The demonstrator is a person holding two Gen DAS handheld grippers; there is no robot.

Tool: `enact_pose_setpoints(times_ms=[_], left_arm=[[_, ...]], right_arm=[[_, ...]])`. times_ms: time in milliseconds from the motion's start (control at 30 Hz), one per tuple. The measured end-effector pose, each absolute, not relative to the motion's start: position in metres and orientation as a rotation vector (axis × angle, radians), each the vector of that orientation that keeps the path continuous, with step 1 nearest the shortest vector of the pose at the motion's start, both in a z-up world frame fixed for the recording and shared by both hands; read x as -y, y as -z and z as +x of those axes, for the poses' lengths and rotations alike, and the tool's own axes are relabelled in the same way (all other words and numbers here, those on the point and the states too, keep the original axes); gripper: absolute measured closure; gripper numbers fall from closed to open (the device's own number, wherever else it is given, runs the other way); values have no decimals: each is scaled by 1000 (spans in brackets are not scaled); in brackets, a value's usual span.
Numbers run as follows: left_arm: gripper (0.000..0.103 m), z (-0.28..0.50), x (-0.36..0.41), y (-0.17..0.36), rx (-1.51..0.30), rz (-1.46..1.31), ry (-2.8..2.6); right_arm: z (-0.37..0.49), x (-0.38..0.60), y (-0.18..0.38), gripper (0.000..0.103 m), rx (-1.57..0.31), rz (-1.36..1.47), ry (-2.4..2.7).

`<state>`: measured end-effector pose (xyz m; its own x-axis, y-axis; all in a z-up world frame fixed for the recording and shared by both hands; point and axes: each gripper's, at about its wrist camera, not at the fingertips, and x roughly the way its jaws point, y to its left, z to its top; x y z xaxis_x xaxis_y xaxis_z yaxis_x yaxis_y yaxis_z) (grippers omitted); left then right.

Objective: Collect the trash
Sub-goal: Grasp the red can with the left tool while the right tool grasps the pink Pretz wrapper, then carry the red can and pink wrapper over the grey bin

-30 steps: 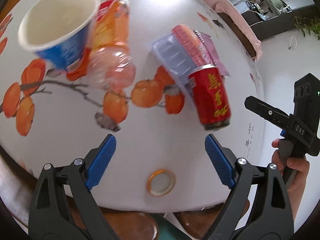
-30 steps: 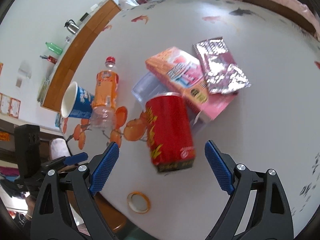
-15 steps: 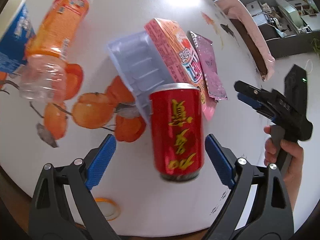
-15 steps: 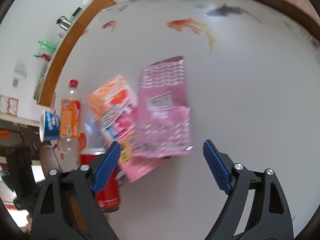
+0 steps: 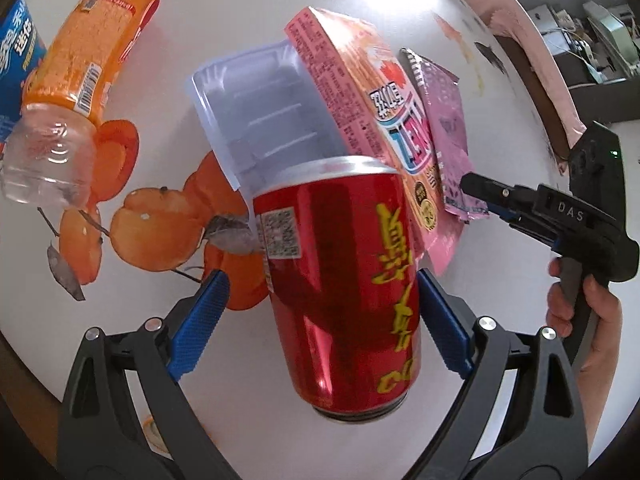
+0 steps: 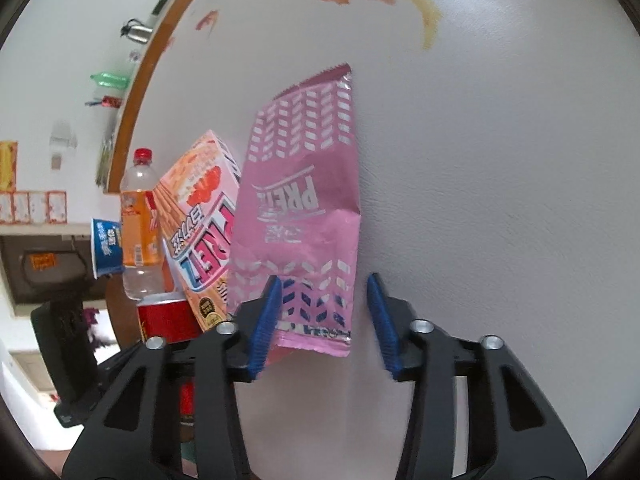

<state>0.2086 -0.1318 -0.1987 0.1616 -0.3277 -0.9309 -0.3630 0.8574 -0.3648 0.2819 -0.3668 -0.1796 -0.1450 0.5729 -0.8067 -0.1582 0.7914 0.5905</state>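
Observation:
A red can (image 5: 344, 280) stands on the white table (image 5: 160, 320) between the fingers of my open left gripper (image 5: 320, 320), with gaps on both sides. Behind it lie a clear plastic tray (image 5: 260, 112), a pink snack box (image 5: 372, 120) and a pink foil wrapper (image 5: 444, 120). My right gripper (image 6: 324, 316) is open around the near end of the wrapper (image 6: 304, 208), fingers partly closed in but apart from it. The right gripper also shows in the left wrist view (image 5: 476, 188). The can (image 6: 168, 316) and the box (image 6: 200, 220) lie to its left.
An orange drink bottle (image 5: 88, 60) lies on its side at the left, next to a blue paper cup (image 5: 16, 52). Both show in the right wrist view, bottle (image 6: 138, 216) and cup (image 6: 106, 246). A chair with pink cloth (image 5: 532, 40) stands beyond the table.
My left gripper has moved in until the can stands between its fingers. My right gripper has swung to the pink wrapper, lowered over its near end, and narrowed its fingers.

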Motion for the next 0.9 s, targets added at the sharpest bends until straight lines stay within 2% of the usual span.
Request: enact_pose_setpoints(times_ms=[33, 67, 100, 200, 533, 900], left_arm=[[25, 207, 132, 200, -1435, -597, -27], [39, 206, 132, 200, -1439, -601, -22], [39, 206, 134, 202, -1454, -592, -15], [39, 204, 135, 200, -1448, -592, -12], [40, 184, 109, 183, -1404, -691, -8], [40, 150, 54, 118, -1262, -708, -28]], right_arm=[[282, 367, 180, 86, -1594, 337, -657], [282, 367, 179, 94, -1587, 338, -662], [282, 369, 178, 100, -1584, 348, -665], [281, 374, 169, 101, -1556, 368, -678], [264, 390, 118, 102, -1447, 466, -744], [246, 336, 39, 102, -1343, 403, -914]])
